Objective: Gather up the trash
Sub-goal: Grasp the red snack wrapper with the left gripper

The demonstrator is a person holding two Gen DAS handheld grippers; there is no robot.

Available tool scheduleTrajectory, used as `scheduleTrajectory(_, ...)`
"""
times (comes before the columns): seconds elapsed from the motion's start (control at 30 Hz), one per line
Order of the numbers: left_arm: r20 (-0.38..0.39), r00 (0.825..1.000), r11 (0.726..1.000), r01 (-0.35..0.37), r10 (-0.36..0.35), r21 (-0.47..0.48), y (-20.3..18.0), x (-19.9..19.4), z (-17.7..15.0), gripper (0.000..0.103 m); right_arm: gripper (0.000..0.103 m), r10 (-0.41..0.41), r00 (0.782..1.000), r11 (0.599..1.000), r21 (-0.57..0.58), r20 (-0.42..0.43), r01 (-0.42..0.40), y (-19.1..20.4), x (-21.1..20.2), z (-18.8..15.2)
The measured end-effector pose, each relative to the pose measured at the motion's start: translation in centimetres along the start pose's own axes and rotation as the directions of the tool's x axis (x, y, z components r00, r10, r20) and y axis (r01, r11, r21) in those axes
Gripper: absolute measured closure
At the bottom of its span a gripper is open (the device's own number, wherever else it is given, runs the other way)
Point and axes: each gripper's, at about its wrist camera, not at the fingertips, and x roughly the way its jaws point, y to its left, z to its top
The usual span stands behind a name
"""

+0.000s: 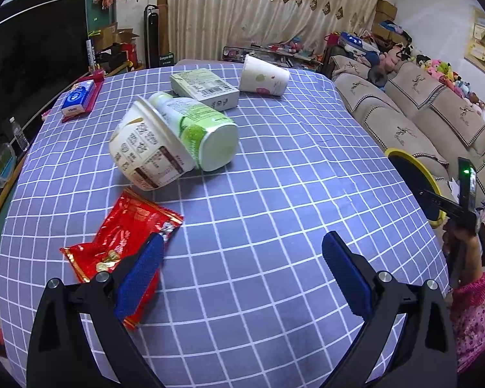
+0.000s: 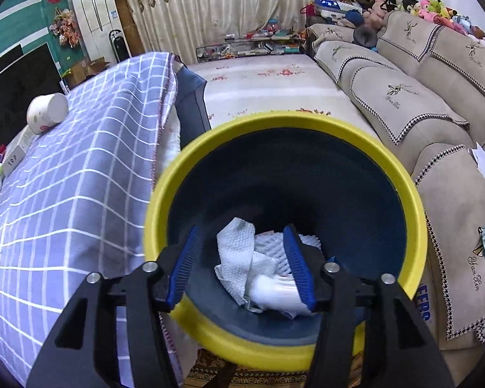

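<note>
Bin rim under open right gripper.

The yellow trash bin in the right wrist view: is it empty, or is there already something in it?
Not empty. Crumpled white paper lies at the bottom of the yellow-rimmed bin, seen between the open right gripper.

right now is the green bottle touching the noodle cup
Touching: in the left wrist view the green bottle lies with its neck inside the noodle cup.
</note>
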Motion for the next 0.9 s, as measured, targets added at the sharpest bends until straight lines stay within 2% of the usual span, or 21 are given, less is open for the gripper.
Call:
scheduleTrajectory(0.2,0.005,0.997,0.997,-0.075,0.075,-0.005,2.4,-0.3,-0.2,0.006,0.049,0.022,0.999,1.0,-0.015,0.029,-0.021,0.7,-1.9,-0.3)
scheduleTrajectory(0.3,-0.018,0.993,0.992,-0.119,0.118,-0.032,4.5,0.5,-0.1,0.006,0.049,0.035,0.999,0.999,-0.02,0.037,-0.034,1.1,-2.4,-0.2)
scheduleTrajectory(0.4,-0.053,0.99,0.989,-0.135,0.132,-0.053,6.3,1.9,-0.1,0.006,0.049,0.044,0.998,0.999,-0.022,0.042,-0.043,1.4,-2.6,0.1)
scheduleTrajectory(0.53,-0.067,0.981,0.983,-0.185,0.183,-0.016,7.2,3.0,-0.2,0.006,0.049,0.051,0.998,0.998,-0.03,0.037,-0.05,1.8,-2.5,0.4)
scheduleTrajectory(0.63,-0.07,0.98,0.983,-0.185,0.184,-0.016,8.2,3.4,-0.2,0.006,0.048,0.052,0.998,0.998,-0.032,0.028,-0.051,2.0,-2.3,0.4)
scheduleTrajectory(0.67,-0.072,0.98,0.982,-0.187,0.186,-0.018,8.6,3.5,-0.2,0.009,0.048,0.054,0.998,0.998,-0.032,0.027,-0.053,2.1,-2.3,0.5)
scheduleTrajectory(0.73,-0.071,0.978,0.98,-0.198,0.196,-0.027,9.2,3.7,-0.1,0.022,0.048,0.057,0.998,0.998,-0.031,0.029,-0.057,2.2,-2.2,0.4)
scheduleTrajectory(0.8,-0.073,0.977,0.978,-0.203,0.199,-0.042,9.9,3.8,-0.1,0.043,0.048,0.062,0.998,0.998,-0.034,0.029,-0.061,2.3,-2.2,0.5)
scheduleTrajectory(0.83,-0.072,0.979,0.979,-0.197,0.193,-0.054,10.2,3.7,0.0,0.048,0.048,0.063,0.998,0.997,-0.037,0.029,-0.062,2.4,-2.2,0.5)
scheduleTrajectory(0.9,-0.067,0.979,0.978,-0.196,0.192,-0.064,10.5,3.4,0.1,0.074,0.048,0.065,0.997,0.997,-0.039,0.03,-0.063,2.5,-2.2,0.5)
